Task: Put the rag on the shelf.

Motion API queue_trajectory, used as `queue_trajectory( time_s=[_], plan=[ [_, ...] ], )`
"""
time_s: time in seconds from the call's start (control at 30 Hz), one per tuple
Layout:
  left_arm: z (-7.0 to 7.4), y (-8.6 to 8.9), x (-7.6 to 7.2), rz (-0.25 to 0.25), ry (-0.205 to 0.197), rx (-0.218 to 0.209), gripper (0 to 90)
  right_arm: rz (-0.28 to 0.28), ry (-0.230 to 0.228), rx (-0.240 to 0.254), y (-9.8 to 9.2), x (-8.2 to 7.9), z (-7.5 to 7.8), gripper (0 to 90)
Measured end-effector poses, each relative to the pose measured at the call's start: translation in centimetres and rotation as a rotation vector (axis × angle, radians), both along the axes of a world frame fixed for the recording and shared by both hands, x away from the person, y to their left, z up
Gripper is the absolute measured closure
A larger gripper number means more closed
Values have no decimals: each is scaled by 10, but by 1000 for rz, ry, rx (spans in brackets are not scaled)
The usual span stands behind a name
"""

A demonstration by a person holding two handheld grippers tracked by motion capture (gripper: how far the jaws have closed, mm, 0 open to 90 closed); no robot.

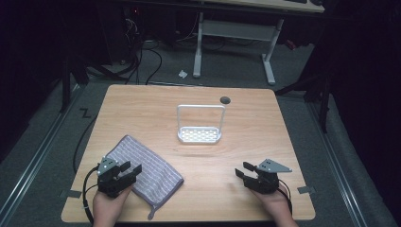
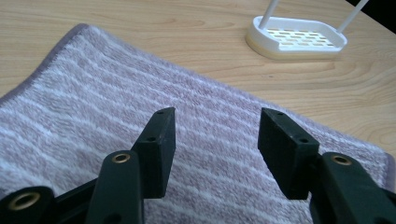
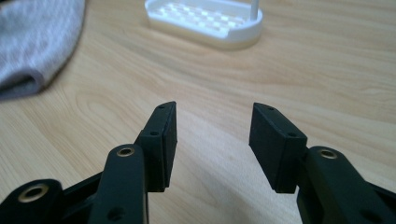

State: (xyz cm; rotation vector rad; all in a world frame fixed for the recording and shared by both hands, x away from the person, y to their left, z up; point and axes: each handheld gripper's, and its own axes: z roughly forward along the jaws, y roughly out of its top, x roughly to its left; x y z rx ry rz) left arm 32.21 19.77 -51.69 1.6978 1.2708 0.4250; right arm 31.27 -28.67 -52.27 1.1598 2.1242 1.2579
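Towel (image 1: 144,171): lies flat on the near left part of the bench (image 1: 255,132), striped, lilac-grey; a small loop tag trails off its near corner.
Towel long axis: runs diagonally, from the far left corner toward the near right corner, as seen from the high view.
Left gripper (image 1: 126,171): hovers over the towel's near left edge, jaws parted, nothing between them; in the left gripper view the cloth (image 2: 140,116) spreads straight ahead and below the jaws.
Right gripper (image 1: 242,171): over bare bench, well apart from the towel, jaws spread and empty; in the right gripper view a folded towel edge (image 3: 32,51) sits off to the upper left.
Nearer hand: the left, by a wide margin; the right would have to cross open bench to reach the towel's right corner.
Rack (image 1: 199,124): small white slotted tray with a hoop handle, mid-bench, beyond both grippers, apart from the towel.
Judgement: the next move likely turns on the left jaws dropping onto the edge beneath them; the diagonal lie means the corners do not face either hand squarely.
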Motion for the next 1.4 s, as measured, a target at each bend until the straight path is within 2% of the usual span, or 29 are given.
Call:
queue_trajectory(
  time_s=[0.07,0.17,0.3,0.43,0.47,0.5,0.53,0.57,0.6,0.63,0.67,0.73,0.83,0.9,0.93,0.97,1.0,1.03,1.07,1.23,1.4],
  plan=[
    [0,-1,0,-5,-1,20,473,-2,7,-34,0,-1,-3,520],
    [-1,-2,2,-9,0,30,472,-10,26,-27,-2,-1,-5,521],
    [-6,-1,5,-18,30,36,467,-26,31,-21,-6,-2,-4,522],
    [-6,0,2,-19,37,38,459,-23,44,-22,-1,1,-7,525],
    [-6,0,0,-30,48,31,461,-16,41,-30,0,2,-8,536],
    [-3,-2,-3,-57,69,7,481,-14,40,-36,3,2,-8,555],
    [-1,-5,-8,-78,62,-3,508,-4,39,-40,7,2,-8,573],
    [1,-11,-13,-109,51,3,535,6,39,-42,9,2,-8,596],
    [3,-18,-18,-138,48,29,574,18,39,-49,13,1,-8,628],
    [3,-18,-18,-138,48,29,625,33,37,-63,18,0,-8,652],
    [2,-30,-27,-162,34,84,687,53,34,-73,25,0,-8,684],
    [-2,-35,-30,-177,58,102,758,79,32,-80,36,1,-7,730],
    [-10,-36,-34,-196,96,127,804,123,26,-84,59,5,-4,753],
    [-12,-36,-36,-194,100,140,819,168,23,-91,77,8,-3,768],
    [-14,-36,-37,-185,102,192,820,184,23,-100,86,10,-3,780],
    [-16,-35,-37,-184,105,224,820,197,25,-101,92,11,-2,792],
    [-19,-33,-37,-186,106,211,820,215,31,-99,100,13,-2,804],
    [-19,-33,-37,-186,106,211,820,215,31,-99,100,13,-2,804],
    [-19,-30,-37,-186,118,187,820,246,30,-96,117,16,-1,831],
    [-20,-31,-38,-186,109,196,820,313,21,-91,152,22,-1,880],
    [-21,-30,-38,-189,105,182,819,366,27,-96,181,26,-3,891]
  ],
)
